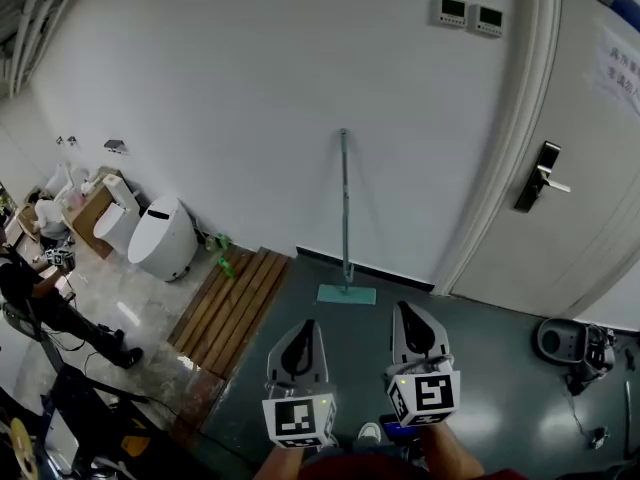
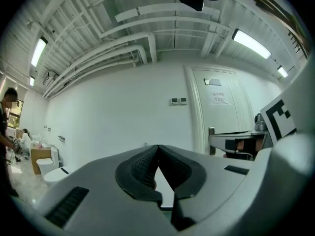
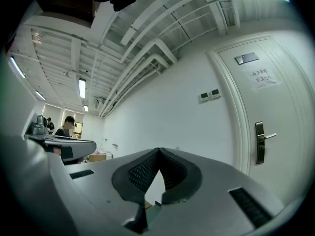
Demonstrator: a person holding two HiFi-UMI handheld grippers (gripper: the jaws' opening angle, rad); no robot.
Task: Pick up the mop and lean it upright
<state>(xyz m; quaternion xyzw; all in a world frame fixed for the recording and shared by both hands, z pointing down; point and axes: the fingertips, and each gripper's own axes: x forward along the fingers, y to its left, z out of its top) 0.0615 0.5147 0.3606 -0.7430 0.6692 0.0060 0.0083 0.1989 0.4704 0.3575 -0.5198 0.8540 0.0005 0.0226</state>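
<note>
A teal mop (image 1: pixel 345 218) stands upright, its handle leaning against the white wall and its flat head (image 1: pixel 347 294) resting on the grey floor by the skirting. My left gripper (image 1: pixel 303 328) and my right gripper (image 1: pixel 408 313) are held level, side by side, a short way in front of the mop head and apart from it. Both are shut, tips meeting, with nothing between them: the left gripper (image 2: pixel 157 147) and the right gripper (image 3: pixel 158 151) show the same in their own views. The mop's handle tip barely shows above the jaws there.
A white door (image 1: pixel 570 178) with a lever handle (image 1: pixel 541 176) is at the right. A wooden slat mat (image 1: pixel 235 303) lies left of the mop, beside a white toilet (image 1: pixel 163 238). A small grey device (image 1: pixel 560 341) with cables sits on the floor at the right. A person stands far left.
</note>
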